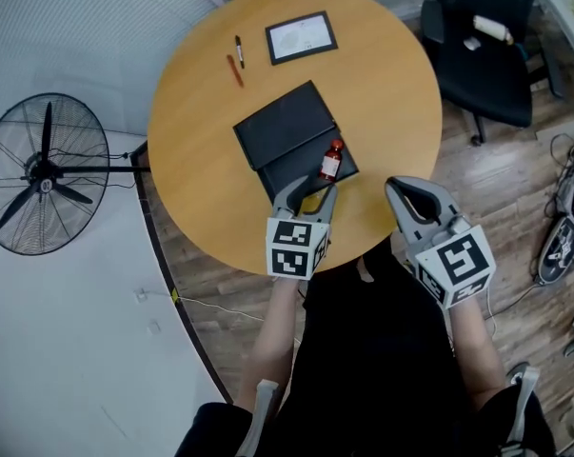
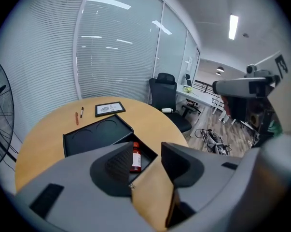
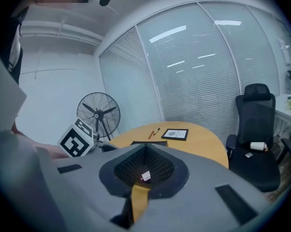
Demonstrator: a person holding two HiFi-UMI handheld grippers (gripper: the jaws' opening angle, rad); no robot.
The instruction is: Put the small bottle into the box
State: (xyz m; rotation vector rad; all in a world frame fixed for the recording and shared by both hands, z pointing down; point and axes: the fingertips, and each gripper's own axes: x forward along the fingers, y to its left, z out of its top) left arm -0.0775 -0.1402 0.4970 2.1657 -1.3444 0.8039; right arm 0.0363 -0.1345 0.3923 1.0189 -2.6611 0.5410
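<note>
In the head view, both forearms reach forward from the body to the near edge of the round table. The left gripper is over the table edge and points at the open black box, its jaws spread. The small bottle lies on its side inside the box, just beyond the left jaws. The box's lid rests flat against the box's far side. The right gripper is near the table edge, to the right of the box and apart from it.

In the left gripper view, the left gripper has its jaws well apart and holds nothing. The small bottle shows through the gap, down in the box.

In the right gripper view, the right gripper has its jaws closed together, tips touching, and grips nothing. It is raised and looks across the table.
</note>
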